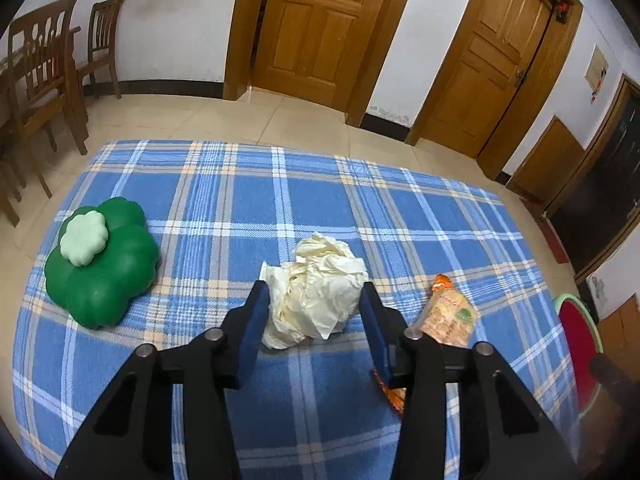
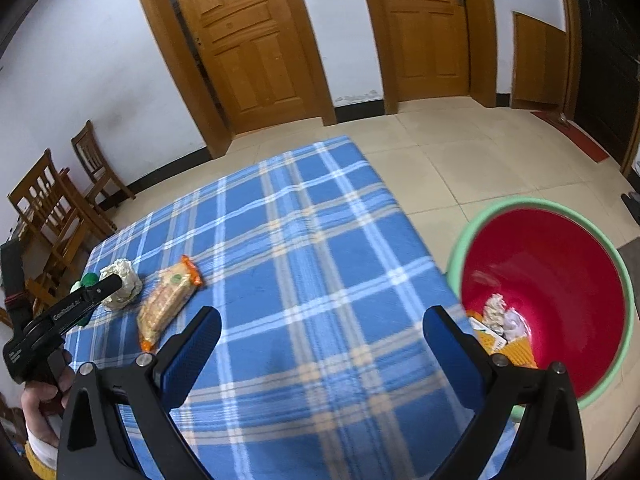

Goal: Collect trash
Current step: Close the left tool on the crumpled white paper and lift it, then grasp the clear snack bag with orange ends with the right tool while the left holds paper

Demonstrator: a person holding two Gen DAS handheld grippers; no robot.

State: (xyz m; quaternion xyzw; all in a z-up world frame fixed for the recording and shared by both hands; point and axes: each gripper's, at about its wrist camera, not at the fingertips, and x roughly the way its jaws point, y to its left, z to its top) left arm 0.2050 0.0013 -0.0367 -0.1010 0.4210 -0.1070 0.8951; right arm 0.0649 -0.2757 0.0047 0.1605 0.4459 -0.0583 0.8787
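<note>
A crumpled cream paper wad [image 1: 316, 292] lies on the blue plaid tablecloth [image 1: 240, 200]. My left gripper [image 1: 314, 300] is open, its blue pads either side of the wad, not pressing it. An orange snack wrapper [image 1: 448, 316] lies just right of the left gripper; it also shows in the right wrist view [image 2: 168, 300], beside the wad [image 2: 120, 284]. My right gripper [image 2: 322, 328] is open and empty above the table's right side. A red bin with a green rim [image 2: 560, 280] stands beside the table and holds several pieces of trash.
A green clover-shaped object [image 1: 102, 260] sits on the table's left part. Wooden chairs [image 1: 40, 72] stand at the left wall. Two wooden doors [image 1: 316, 28] are behind. The bin's rim [image 1: 576, 332] shows at the right table edge.
</note>
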